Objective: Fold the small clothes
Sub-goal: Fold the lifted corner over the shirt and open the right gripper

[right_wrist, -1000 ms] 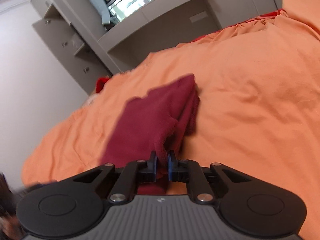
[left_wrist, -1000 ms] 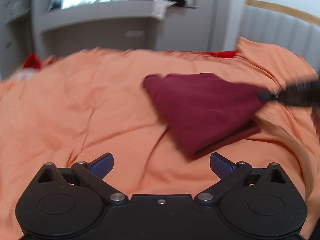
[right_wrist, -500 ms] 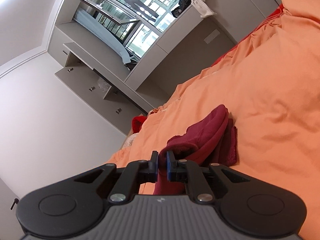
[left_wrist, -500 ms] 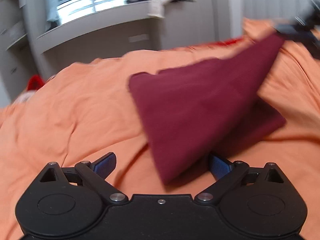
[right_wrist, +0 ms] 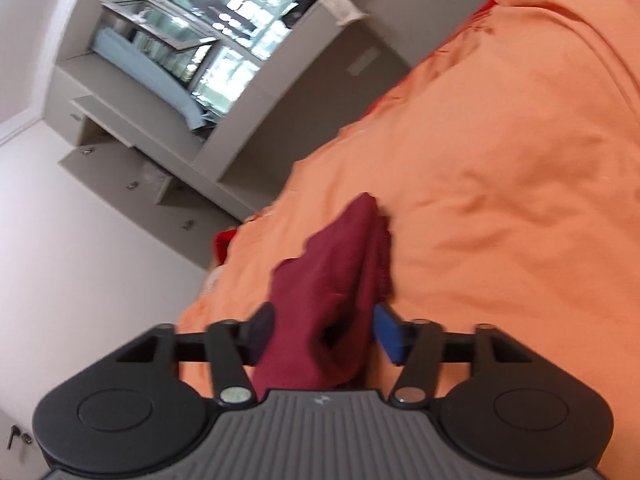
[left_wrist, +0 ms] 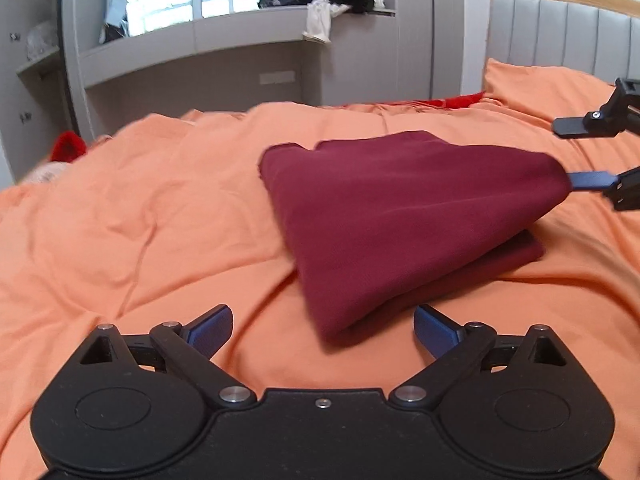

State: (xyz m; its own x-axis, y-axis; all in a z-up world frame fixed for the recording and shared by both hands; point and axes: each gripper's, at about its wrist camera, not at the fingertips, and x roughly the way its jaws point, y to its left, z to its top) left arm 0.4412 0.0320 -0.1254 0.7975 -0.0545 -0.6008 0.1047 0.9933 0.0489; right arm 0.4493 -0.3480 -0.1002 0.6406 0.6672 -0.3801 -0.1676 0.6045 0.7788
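On the orange bedsheet (left_wrist: 120, 220), the right gripper (right_wrist: 324, 328) has just spread its jaws, dropping the folded maroon garment's (left_wrist: 400, 208) corner between them, while the left gripper (left_wrist: 322, 326) hovers spread, so this fold looks finished.

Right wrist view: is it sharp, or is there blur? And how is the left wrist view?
Right wrist view: motion blur smears the maroon cloth and orange bedcover. Left wrist view: mostly sharp, cloth edges slightly soft; fisheye bends the shelf.
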